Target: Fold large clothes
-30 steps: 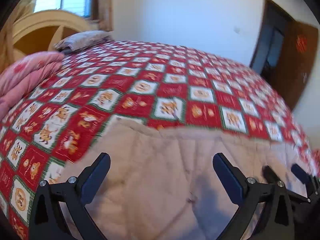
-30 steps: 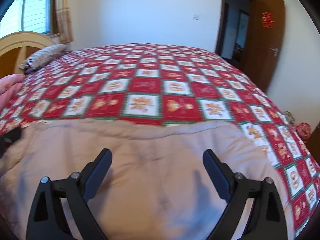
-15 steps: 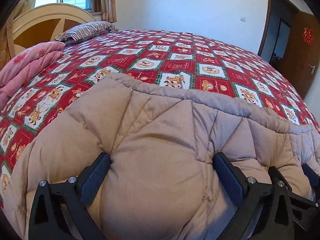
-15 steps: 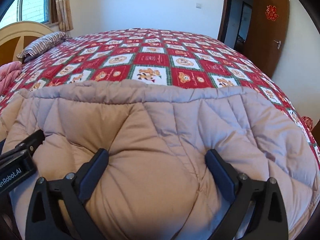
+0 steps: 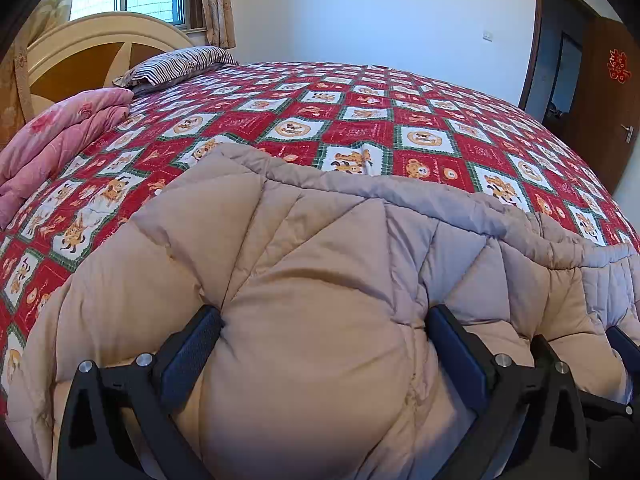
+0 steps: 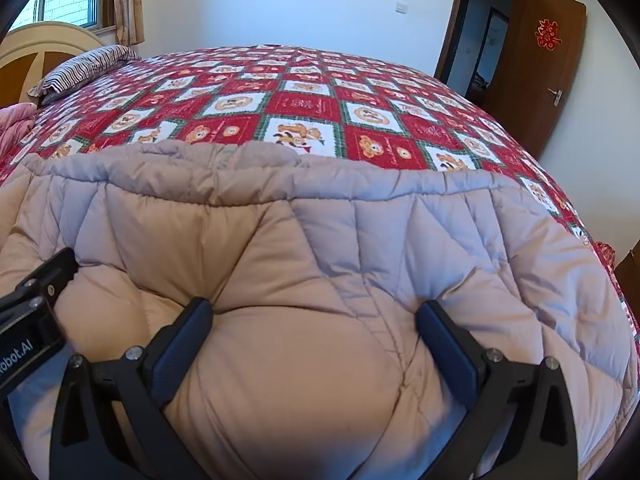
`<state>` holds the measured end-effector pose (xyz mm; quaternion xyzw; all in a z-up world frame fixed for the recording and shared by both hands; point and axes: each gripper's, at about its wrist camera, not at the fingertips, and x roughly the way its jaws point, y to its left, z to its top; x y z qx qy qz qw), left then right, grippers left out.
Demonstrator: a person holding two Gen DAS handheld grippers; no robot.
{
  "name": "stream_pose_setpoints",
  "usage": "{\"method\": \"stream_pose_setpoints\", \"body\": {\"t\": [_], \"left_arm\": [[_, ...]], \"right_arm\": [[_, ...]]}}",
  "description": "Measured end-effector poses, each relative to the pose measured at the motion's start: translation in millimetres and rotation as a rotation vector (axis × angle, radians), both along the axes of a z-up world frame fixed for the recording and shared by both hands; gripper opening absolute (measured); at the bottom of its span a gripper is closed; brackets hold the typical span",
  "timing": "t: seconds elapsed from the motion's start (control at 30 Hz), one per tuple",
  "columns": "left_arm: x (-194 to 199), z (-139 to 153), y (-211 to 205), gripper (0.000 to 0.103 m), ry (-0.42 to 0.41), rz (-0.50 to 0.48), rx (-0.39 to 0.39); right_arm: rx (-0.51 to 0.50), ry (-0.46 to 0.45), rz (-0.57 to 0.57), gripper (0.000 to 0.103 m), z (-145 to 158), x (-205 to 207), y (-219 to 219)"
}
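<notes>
**Both grippers pushed into beige quilt on bed**

L gripper (image 5: 322, 322): jaws spread wide, a puffy bulge of the beige quilt (image 5: 320, 264) filling the gap btwn its 2 fingers, not pinched. R gripper (image 6: 314, 314): same, spread w/ quilt bulging btwn. Quilt lies under and ahead of both tools, its gray edge band just beyond the tips (on the red patterned bedspread (image 5: 360, 128)). Striped pillow (image 5: 180, 65) far ahead-left, pink blanket (image 5: 60, 140) to L.
</notes>
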<state>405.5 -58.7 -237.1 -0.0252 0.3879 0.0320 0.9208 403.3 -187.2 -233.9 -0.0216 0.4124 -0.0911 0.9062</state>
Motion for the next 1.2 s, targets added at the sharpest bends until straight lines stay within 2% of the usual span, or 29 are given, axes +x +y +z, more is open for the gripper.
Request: {"method": "stream_pose_setpoints", "body": {"t": [0.4, 0.5, 0.57, 0.6, 0.67, 0.77, 0.83, 0.9, 0.97, 1.03, 1.2], "left_arm": [[2.5, 0.9, -1.6, 0.102, 0.026, -0.007, 0.009], [-1.4, 12.0, 2.4, 0.102, 0.076, -0.054, -0.004], [-17.9, 31.3, 10.5, 0.102, 0.053, -0.09, -0.015], [-24.8, 38.5, 14.6, 0.102, 0.035, -0.1, -0.005], [-47.2, 54.6, 32.3, 0.102, -0.02, -0.107, 0.073], [-71.4, 55.0, 69.8, 0.102, -0.046, -0.039, 0.13], [-84.0, 46.2, 93.4, 0.102, -0.038, 0.009, 0.102], [-92.0, 28.7, 111.1, 0.102, 0.001, 0.037, 0.043], [-95.0, 11.9, 118.9, 0.102, 0.039, 0.049, -0.008], [-102.5, 2.1, 122.2, 0.102, 0.026, 0.056, -0.061], [-111.8, -2.4, 121.2, 0.102, -0.014, 0.07, -0.07]], "right_arm": [[-0.02, 0.012, 0.002, 0.103, -1.2, 2.2, 1.8], [-0.017, 0.01, 0.003, 0.103, -0.9, 2.3, 1.4], [-0.016, 0.011, 0.004, 0.103, -1.0, 2.8, 2.1], [-0.017, 0.011, 0.004, 0.103, -0.7, 3.0, 2.3], [-0.019, 0.013, 0.007, 0.103, 1.5, 2.0, 2.3], [0.004, 0.015, 0.018, 0.103, 16.9, -14.9, 3.5], [0.003, -0.006, 0.028, 0.103, 27.8, -35.2, 9.0], [-0.013, -0.02, 0.029, 0.103, 29.9, -55.3, 15.6], [-0.017, -0.012, 0.019, 0.103, 17.5, -68.9, 18.4], [-0.029, -0.048, 0.017, 0.103, 9.8, -74.6, 19.5], [-0.076, -0.055, 0.032, 0.103, 2.5, -71.8, 26.8]]}}
